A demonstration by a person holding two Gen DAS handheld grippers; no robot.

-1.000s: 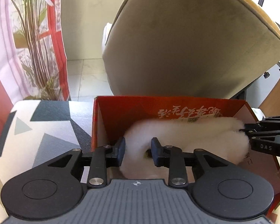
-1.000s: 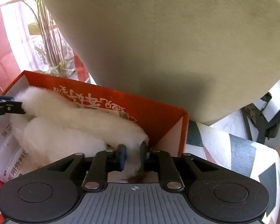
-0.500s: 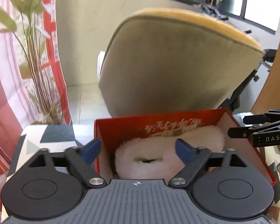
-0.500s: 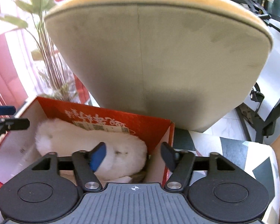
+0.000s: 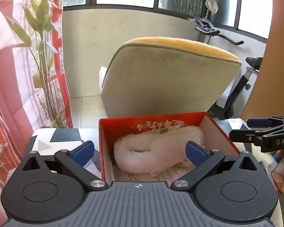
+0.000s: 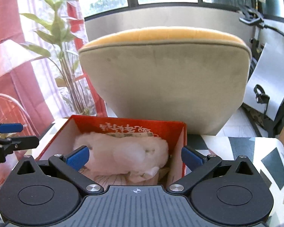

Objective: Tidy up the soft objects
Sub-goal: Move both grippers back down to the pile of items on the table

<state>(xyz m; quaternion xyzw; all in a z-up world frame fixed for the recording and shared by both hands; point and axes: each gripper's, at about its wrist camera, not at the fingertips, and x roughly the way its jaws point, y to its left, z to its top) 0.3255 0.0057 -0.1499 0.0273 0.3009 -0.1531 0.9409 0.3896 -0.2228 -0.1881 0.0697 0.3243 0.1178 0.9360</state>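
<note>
Beige chair (image 5: 166, 79) behind red box (image 5: 104, 151), plant (image 5: 45, 66) left

The left gripper (image 5: 140, 152) is showing a grey ribbed housing with a small crosshair mark, two black round-ended side plates, black linkage arms pinned with silver screws, and blue pads (image 5: 196, 154) on its fingers. The right gripper (image 6: 136, 155) is wearing the same build. At the right edge of the left wrist view, its black fingers are bearing white "DAS" lettering.
</note>
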